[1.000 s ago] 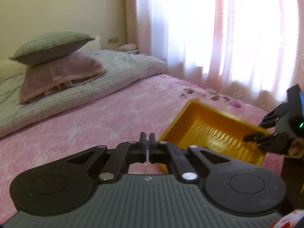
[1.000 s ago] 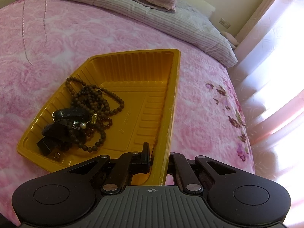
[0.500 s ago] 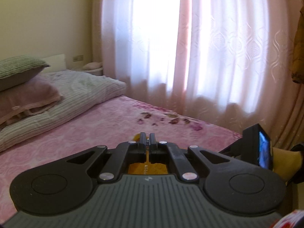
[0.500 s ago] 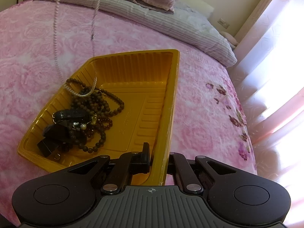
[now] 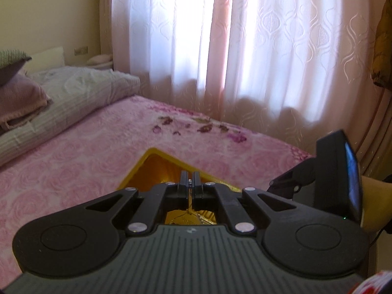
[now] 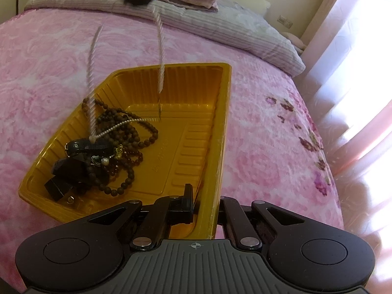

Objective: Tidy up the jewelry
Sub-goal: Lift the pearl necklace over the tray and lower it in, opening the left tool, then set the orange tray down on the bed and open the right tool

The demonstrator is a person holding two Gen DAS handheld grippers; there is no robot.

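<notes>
the yellow tray [image 6: 191, 112] sits on the pink bed [image 6: 264, 132], and it's already carrying a good haul: a tangle of brown bead strands [image 6: 122, 147] and some dark pieces [image 6: 71, 169] piled toward its left end. so part of the sorting looks done. the piece in play is the pale chain necklace [image 6: 160, 56], and it's only partway in: its lower loop lies draped across the beads inside the tray, while two strands rise up out of the tray toward the top of the right wrist view, where a dark blurred shape sits. no other loose jewelry shows on the bed in these views, so this may be among the last pieces, though much of the bed is out of frame.

now the tongs. the left tongs [image 5: 189, 183] are squeezed nearly together, just a sliver of gap, with something tiny pinched between the tips; by my read that's the chain necklace, hanging straight down over the tray [image 5: 156, 164] below. the right tongs [image 6: 203, 204] are clamped on the tray's near rim, one finger inside the wall and one outside, steadying it. what's left, i'd judge: lower the chain fully in and let go.
</notes>
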